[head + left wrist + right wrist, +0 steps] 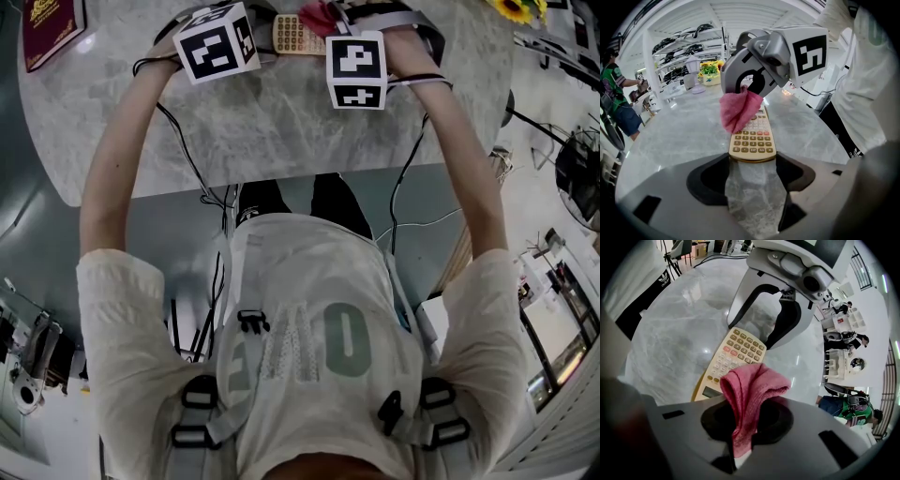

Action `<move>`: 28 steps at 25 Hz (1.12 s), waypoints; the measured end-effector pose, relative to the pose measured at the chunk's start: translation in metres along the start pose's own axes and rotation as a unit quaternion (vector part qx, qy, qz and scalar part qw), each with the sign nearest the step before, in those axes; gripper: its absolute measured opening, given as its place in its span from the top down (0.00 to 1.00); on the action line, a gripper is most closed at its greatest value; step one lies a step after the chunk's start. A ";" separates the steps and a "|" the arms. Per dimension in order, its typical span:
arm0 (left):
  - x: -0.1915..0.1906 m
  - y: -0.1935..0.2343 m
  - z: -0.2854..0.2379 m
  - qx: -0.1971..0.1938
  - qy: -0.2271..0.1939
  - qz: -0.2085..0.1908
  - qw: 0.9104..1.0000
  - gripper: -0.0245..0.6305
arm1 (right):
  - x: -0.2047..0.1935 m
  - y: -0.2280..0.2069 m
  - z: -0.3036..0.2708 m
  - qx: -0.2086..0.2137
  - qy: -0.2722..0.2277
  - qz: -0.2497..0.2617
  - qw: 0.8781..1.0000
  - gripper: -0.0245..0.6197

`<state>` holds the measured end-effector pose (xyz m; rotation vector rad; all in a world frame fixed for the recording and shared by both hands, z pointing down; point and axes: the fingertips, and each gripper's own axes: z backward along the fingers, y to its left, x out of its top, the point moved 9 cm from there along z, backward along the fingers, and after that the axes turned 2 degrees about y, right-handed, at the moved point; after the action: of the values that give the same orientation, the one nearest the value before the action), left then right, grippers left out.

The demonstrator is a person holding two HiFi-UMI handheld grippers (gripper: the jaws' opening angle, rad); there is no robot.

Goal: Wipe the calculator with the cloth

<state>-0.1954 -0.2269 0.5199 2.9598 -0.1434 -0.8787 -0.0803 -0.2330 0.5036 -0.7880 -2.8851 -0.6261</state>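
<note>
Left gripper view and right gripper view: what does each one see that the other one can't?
Only the left gripper view shows the yellow flowers far off, and the right gripper from the front. Only the right gripper view shows the little screen on the calculator, and the left gripper from the front, its jaws on either side of the key end. Both show the calculator, the pink cloth pinched in the right gripper, and the grey marble table.
</note>
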 end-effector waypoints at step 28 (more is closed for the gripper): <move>0.000 -0.001 0.000 0.003 -0.013 -0.001 1.000 0.47 | 0.018 0.017 0.039 -0.012 -0.022 -0.019 1.000 0.88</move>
<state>-0.1954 -0.2254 0.5199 2.9564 -0.1443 -0.9190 -0.0862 -0.1952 0.4773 -0.7612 -2.9447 -0.6566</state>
